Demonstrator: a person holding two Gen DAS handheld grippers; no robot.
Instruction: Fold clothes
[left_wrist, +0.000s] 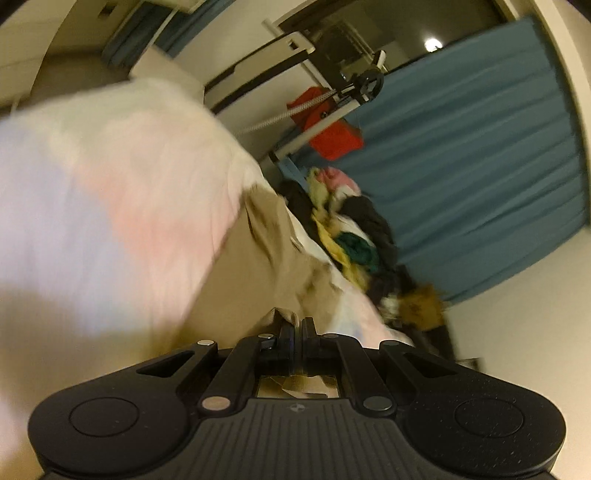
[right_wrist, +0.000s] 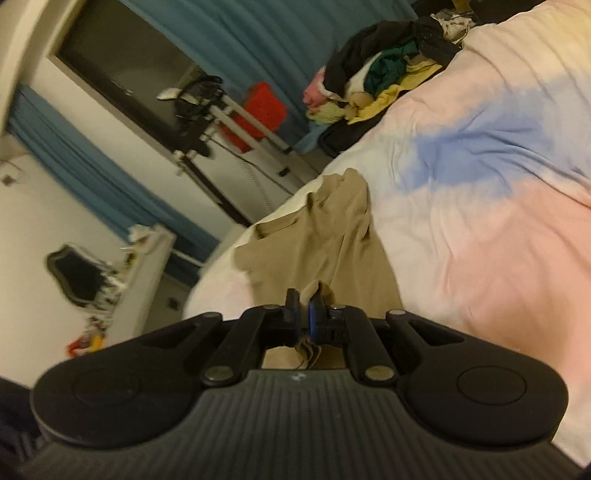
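A tan garment (right_wrist: 325, 240) lies stretched across the near edge of a bed, pinched at two points. The right gripper (right_wrist: 303, 308) clamps a bunched fold of the fabric between closed fingers; the left gripper (left_wrist: 297, 325) is likewise clenched on the tan cloth, which runs away from it in blurred folds. Beneath spreads a pastel pink, blue and white bedspread (right_wrist: 498, 206). At the far end sits a heap of mixed clothes (right_wrist: 380, 81), with blue curtains (left_wrist: 480, 166) and a red bag (left_wrist: 332, 129) beyond.
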